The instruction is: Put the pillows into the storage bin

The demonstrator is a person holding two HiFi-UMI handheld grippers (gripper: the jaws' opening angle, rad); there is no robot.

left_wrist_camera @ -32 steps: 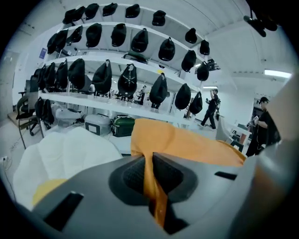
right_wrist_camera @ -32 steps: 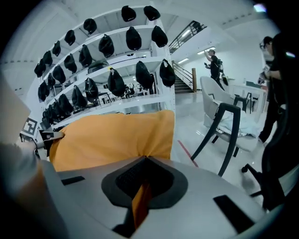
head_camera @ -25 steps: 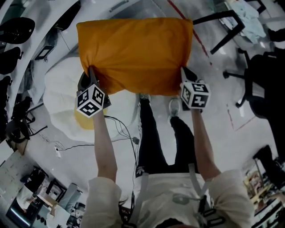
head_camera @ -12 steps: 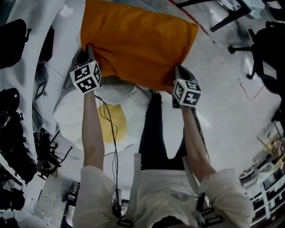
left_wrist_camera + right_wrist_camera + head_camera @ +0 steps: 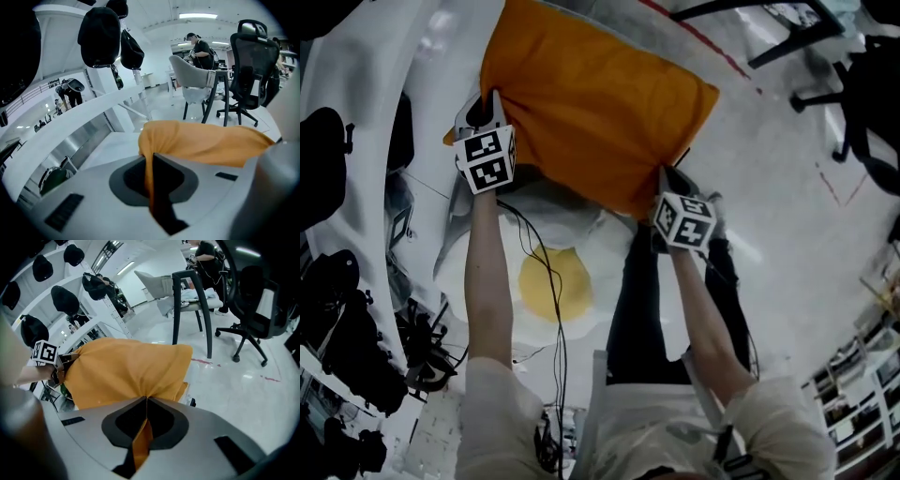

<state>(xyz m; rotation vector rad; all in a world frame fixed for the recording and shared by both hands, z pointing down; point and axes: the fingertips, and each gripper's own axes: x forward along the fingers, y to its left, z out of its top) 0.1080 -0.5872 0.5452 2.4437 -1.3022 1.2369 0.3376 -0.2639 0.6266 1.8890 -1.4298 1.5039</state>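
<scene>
Pillow (image 5: pixel 600 103) swung askew, now over fried-egg cushion (image 5: pixel 553 286); office chair (image 5: pixel 872 94) rt.

There are two grippers, left gripper (image 5: pixel 490 103) and right gripper (image 5: pixel 664 176), one orange pillow (image 5: pixel 600 112), one egg-shaped pillow (image 5: pixel 553 281).

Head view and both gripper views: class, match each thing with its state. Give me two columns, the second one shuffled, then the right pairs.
Things
1. orange pillow
2. white pillow with a yellow middle
3. right gripper
4. black office chair

States
A. standing on its wheeled base
B. shut on orange cloth
C. lying flat on the floor
D. held up off the floor

Pairs: 1-D, 2-C, 3-B, 4-A
</scene>
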